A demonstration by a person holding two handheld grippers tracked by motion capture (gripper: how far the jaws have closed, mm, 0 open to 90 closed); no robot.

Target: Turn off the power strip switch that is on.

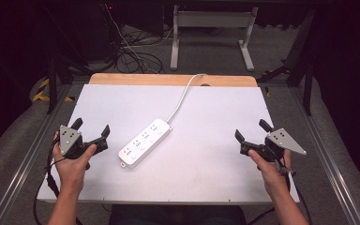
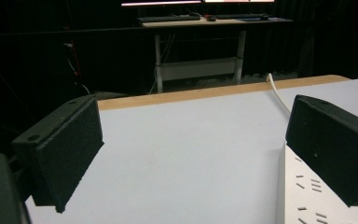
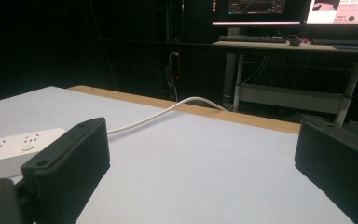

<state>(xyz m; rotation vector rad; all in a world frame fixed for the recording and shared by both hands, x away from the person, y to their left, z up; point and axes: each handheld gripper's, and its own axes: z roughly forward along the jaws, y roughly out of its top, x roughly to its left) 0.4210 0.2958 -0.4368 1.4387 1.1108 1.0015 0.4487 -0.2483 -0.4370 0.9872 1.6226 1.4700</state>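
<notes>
Left gripper view, my left gripper [image 2: 193,154] spread wide and empty, its right jaw hiding part of the white plastic power strip [image 2: 314,196], my right gripper [image 3: 205,172] likewise apart, strip left of its jaws, round cord [image 3: 168,111] trailing off the matte white table [image 3: 191,158].

The power strip [image 2: 307,196] is partly hidden behind a jaw.

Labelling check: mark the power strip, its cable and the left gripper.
power strip [image 1: 145,142], high view, middle of its white top face
cable [image 1: 183,96], high view, mid-run across the table
left gripper [image 1: 92,130], high view, midway between its open fingertips
</notes>
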